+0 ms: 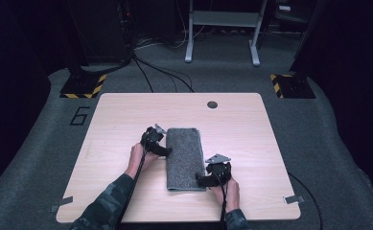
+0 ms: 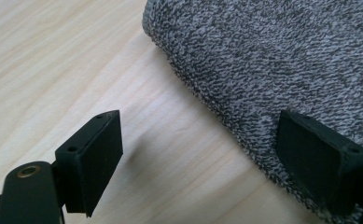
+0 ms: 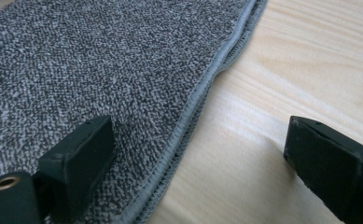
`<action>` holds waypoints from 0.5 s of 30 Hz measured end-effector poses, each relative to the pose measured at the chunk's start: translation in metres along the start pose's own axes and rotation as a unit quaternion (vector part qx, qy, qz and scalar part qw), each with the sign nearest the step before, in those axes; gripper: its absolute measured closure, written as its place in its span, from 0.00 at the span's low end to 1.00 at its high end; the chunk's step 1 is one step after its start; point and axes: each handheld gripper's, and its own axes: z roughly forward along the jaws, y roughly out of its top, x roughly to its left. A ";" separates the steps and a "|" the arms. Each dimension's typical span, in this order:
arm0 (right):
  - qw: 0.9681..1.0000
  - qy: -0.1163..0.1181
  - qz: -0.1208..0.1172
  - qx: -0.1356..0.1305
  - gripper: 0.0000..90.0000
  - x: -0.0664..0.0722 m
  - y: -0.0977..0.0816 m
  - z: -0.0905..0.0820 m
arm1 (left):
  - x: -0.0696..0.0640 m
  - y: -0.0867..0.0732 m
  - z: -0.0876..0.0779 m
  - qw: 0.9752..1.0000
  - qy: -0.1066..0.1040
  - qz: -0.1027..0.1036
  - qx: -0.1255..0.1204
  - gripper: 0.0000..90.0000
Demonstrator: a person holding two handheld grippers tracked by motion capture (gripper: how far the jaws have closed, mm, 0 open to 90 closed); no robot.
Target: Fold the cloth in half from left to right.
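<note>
Folded grey towel [image 1: 185, 158] on the wooden bench [image 1: 126, 120], one claw at each long side.

Seen from above: left claw [image 1: 166, 151] at the towel's left edge, right claw [image 1: 199, 181] at its near right corner. Along the left claw [image 2: 200, 156]: jaws apart – one over bare wood, the other over the towel's [image 2: 282, 60] folded edge, nothing clamped. Along the right claw [image 3: 198, 154]: jaws wide apart, one above the towel [image 3: 100, 60], the other above the bench [image 3: 310, 56] – stitched hem between, not gripped.

Wood table [image 1: 126, 110] w/ cable hole [image 1: 212, 104], hazard-striped bases [image 1: 83, 86], grey desk frame [image 1: 222, 28], floor cables [image 1: 160, 72]
</note>
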 end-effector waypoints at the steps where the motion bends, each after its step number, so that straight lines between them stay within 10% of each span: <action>1: 1.000 0.000 -0.003 -0.002 0.08 0.000 0.002 0.002 | 0.000 -0.001 -0.001 1.000 0.001 -0.005 0.000 0.17; 7: 1.000 0.000 0.000 -0.003 0.09 0.000 0.001 0.002 | -0.001 -0.007 -0.019 1.000 -0.016 -0.016 -0.015 0.16; 15: 1.000 0.001 0.000 -0.002 0.09 0.000 0.001 0.001 | -0.043 -0.031 -0.049 0.997 -0.067 0.028 -0.026 0.16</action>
